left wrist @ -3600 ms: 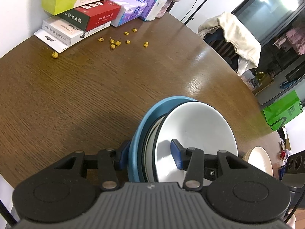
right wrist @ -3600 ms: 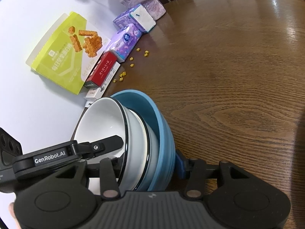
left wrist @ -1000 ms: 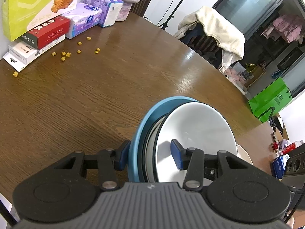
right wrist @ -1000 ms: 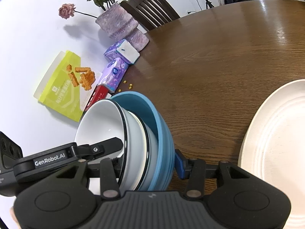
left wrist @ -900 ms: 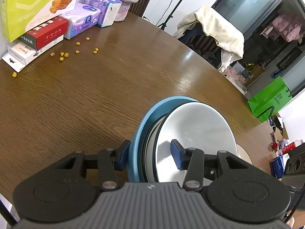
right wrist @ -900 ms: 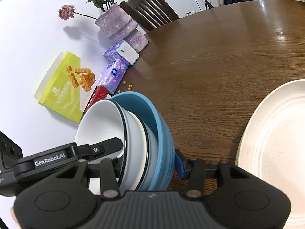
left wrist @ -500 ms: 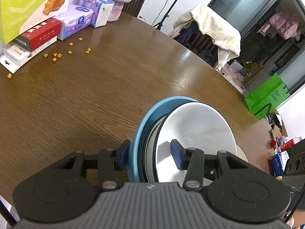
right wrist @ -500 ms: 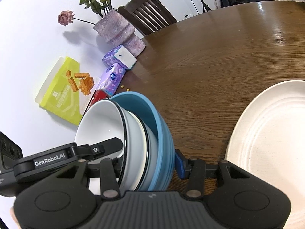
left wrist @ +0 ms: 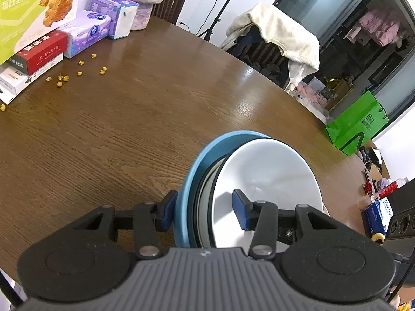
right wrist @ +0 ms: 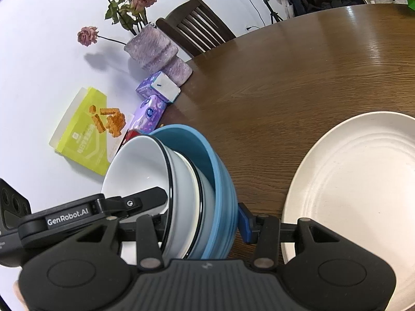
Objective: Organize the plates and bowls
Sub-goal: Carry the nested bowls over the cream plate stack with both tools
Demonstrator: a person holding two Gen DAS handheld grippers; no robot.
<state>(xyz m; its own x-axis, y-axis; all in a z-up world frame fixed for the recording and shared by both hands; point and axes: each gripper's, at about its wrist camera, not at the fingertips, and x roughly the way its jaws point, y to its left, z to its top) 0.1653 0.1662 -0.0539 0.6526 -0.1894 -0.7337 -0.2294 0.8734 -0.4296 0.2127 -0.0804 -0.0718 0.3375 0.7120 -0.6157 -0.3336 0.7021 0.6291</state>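
Note:
Both grippers hold one nested stack of bowls above the brown table. The stack has a blue bowl [left wrist: 192, 165] outside, a pale bowl in the middle and a white bowl [left wrist: 267, 171] inside. My left gripper [left wrist: 205, 211] is shut on the stack's rim. My right gripper [right wrist: 205, 225] is shut on the opposite rim, with the blue bowl [right wrist: 220, 181] and white bowl [right wrist: 137, 171] between its fingers. A large cream plate [right wrist: 363, 197] lies flat on the table to the right of the stack.
Snack and tissue boxes [left wrist: 46, 49] line the table's far left edge by the wall, with yellow crumbs [left wrist: 77, 73] beside them. A purple vase [right wrist: 155, 51] with dried roses and a wooden chair [right wrist: 197, 33] stand at the back. A green bag [left wrist: 358, 124] sits beyond the table.
Both grippers have carried the bowl stack to the right over the table. The cream plate has come further into the right wrist view and the boxes have receded.

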